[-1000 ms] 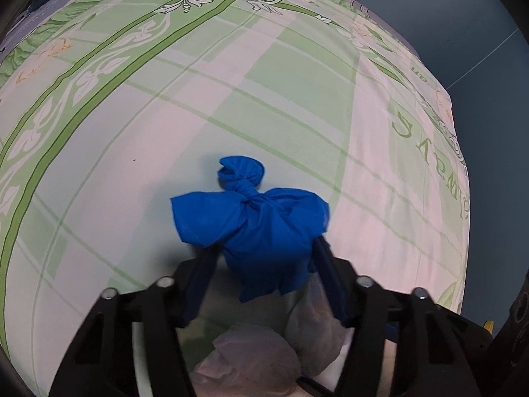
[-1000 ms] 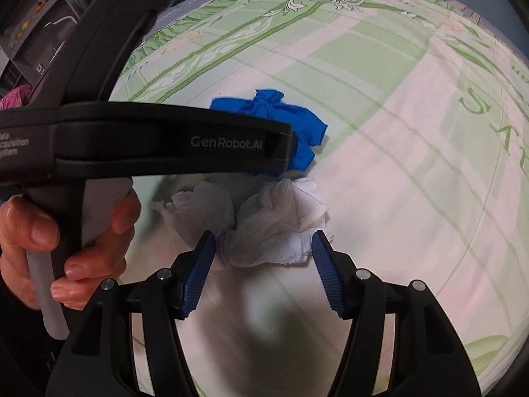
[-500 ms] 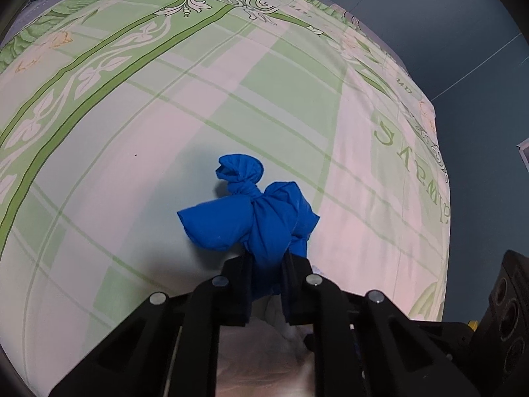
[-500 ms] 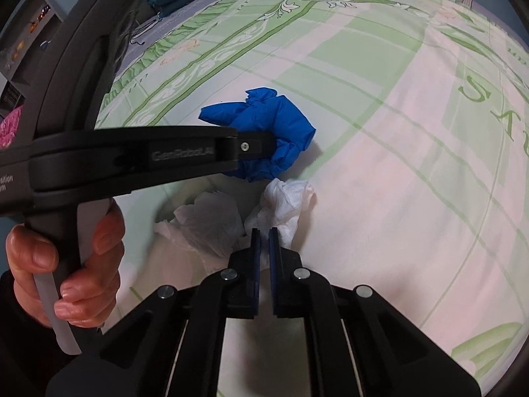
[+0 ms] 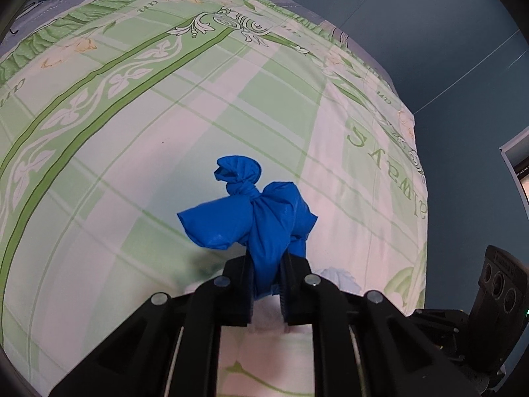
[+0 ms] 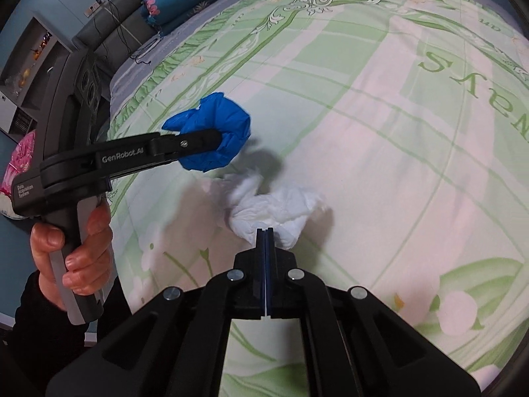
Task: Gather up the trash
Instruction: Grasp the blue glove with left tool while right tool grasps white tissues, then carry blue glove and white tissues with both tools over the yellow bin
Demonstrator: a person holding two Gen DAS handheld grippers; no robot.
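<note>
Blue knotted plastic bag [image 5: 261, 218] is clamped in your left gripper [image 5: 267, 276] above the green-checked bedsheet [image 5: 139, 139]; your right gripper [image 6: 265, 241] pinches only the near edge of the white crumpled tissue [image 6: 274, 208]. That thin hold may tear or slip.

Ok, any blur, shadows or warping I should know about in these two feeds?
Left wrist: fisheye bows the bedsheet edges; blue bag sharp, area under the left tool soft. Right wrist: tissue bright, slightly washed out; bag shadow falls beside it.
</note>
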